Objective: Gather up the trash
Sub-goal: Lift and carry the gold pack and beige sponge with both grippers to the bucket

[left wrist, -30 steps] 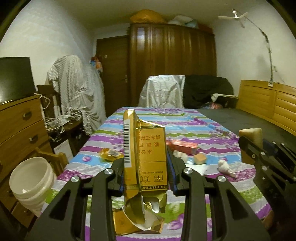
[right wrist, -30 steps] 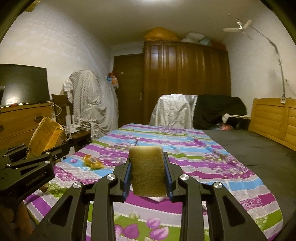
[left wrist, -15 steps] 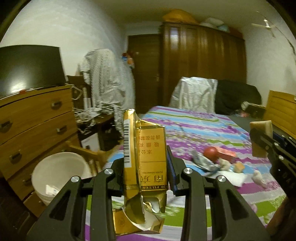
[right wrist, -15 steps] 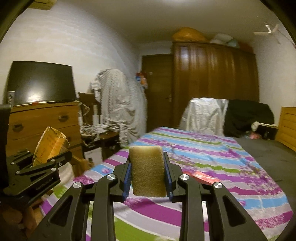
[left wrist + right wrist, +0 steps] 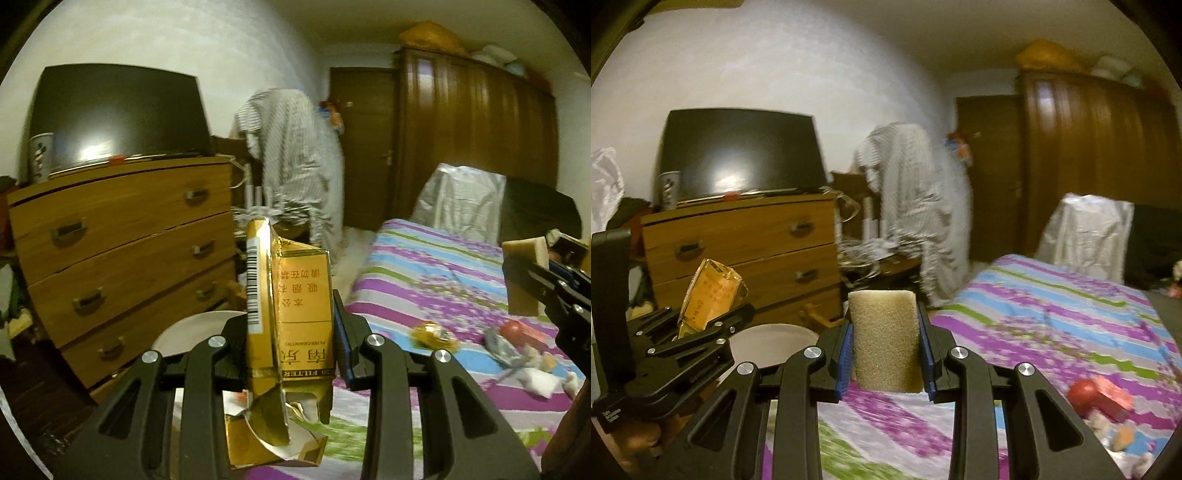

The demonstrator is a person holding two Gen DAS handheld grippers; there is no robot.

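- We hold the left gripper (image 5: 295, 332) closed on a torn gold cardboard cigarette pack (image 5: 291, 314); its two pads press the pack's sides and the ripped lower end hangs below the jaws.
- We hold the right gripper (image 5: 884, 350) closed on a tan rectangular sponge block (image 5: 883, 339), clamped upright between the blue-edged pads.
- Both loads are in the air, clear of the striped purple bedspread (image 5: 424, 280).
- A white round plastic bin (image 5: 772, 345) stands on the floor beside the bed, in front of the wooden chest of drawers (image 5: 122, 240). We judge it to be the trash receptacle, with both grippers near it.
- Status: two pieces are picked up but not yet dropped.
- Remaining: a crumpled gold wrapper (image 5: 434, 334), a red round object (image 5: 1082, 393), a pink packet (image 5: 1113, 400) and small pale scraps (image 5: 539, 382) lie on the bedspread, so we judge the task well short of done.
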